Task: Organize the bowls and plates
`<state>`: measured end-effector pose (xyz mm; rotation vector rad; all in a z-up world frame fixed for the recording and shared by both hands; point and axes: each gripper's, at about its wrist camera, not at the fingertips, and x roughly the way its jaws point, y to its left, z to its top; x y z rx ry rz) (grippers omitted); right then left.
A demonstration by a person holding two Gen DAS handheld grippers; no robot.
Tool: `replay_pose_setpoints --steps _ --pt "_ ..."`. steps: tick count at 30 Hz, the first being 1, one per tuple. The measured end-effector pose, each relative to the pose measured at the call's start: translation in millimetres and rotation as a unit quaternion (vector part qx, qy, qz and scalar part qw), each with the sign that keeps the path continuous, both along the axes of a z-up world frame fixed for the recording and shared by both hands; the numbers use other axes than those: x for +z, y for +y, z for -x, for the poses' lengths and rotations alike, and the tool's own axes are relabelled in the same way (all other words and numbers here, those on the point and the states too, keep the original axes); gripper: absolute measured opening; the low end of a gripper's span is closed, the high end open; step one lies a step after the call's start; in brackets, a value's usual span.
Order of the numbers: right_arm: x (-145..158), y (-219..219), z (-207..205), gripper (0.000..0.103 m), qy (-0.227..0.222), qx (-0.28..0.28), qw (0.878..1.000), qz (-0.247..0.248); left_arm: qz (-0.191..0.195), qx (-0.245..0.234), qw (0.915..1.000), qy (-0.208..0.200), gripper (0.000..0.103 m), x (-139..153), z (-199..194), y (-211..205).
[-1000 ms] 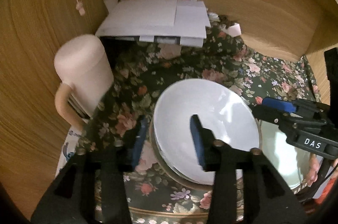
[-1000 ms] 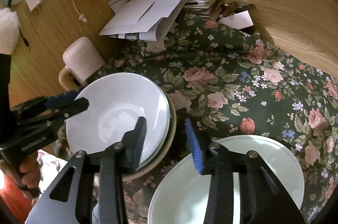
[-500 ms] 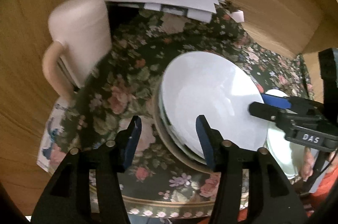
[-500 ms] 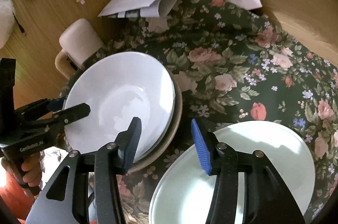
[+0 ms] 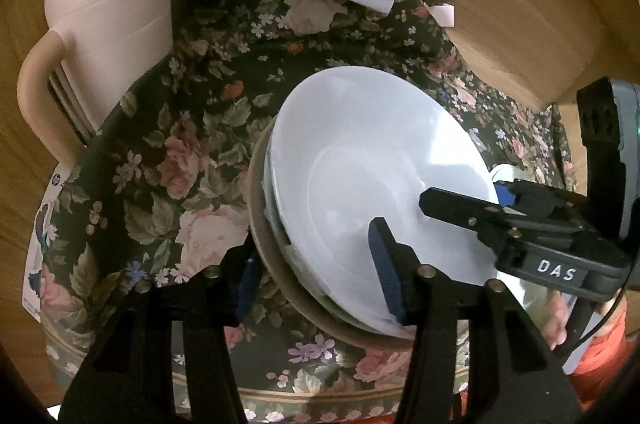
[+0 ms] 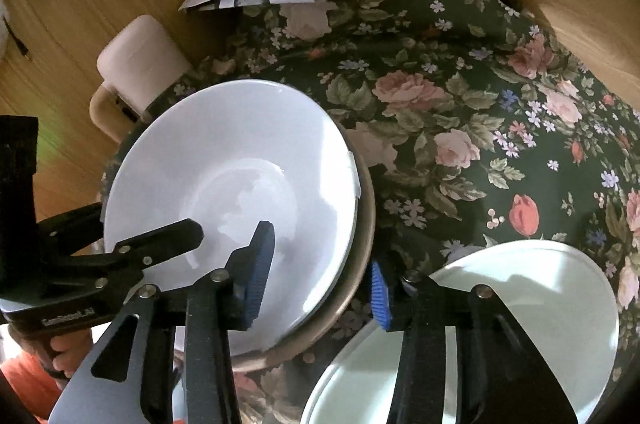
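We find the stacked bowls (image 5: 372, 164) on the floral table (image 5: 192, 112). Both the left hand-held gripper (image 5: 316, 272) and right hand-held gripper (image 6: 320, 268) straddle the stack's rim, jaws closing, pads apparently not yet pressing.

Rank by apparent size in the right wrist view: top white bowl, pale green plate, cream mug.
1. Top white bowl, largest.
2. Pale green plate, partly cut off and nearer, so unsure.
3. Cream mug, smallest, also farthest.
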<state>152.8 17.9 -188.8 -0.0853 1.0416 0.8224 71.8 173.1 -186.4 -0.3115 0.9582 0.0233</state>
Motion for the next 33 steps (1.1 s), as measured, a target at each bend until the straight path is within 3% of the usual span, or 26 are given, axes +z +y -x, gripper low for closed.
replay_pose_setpoints --steps 7,13,33 --pt "2 -3 -1 0.035 0.0 -0.016 1.0 -0.004 -0.024 0.008 0.9995 -0.017 0.051 2 4 -7" --pt "14 -11 0 0.034 -0.012 -0.032 0.999 -0.014 -0.019 0.018 0.9994 -0.023 0.05 6 2 -9" --pt "69 -91 4 0.029 -0.083 -0.104 0.99 -0.051 -0.026 -0.033 0.9959 -0.08 0.05 59 -12 -69"
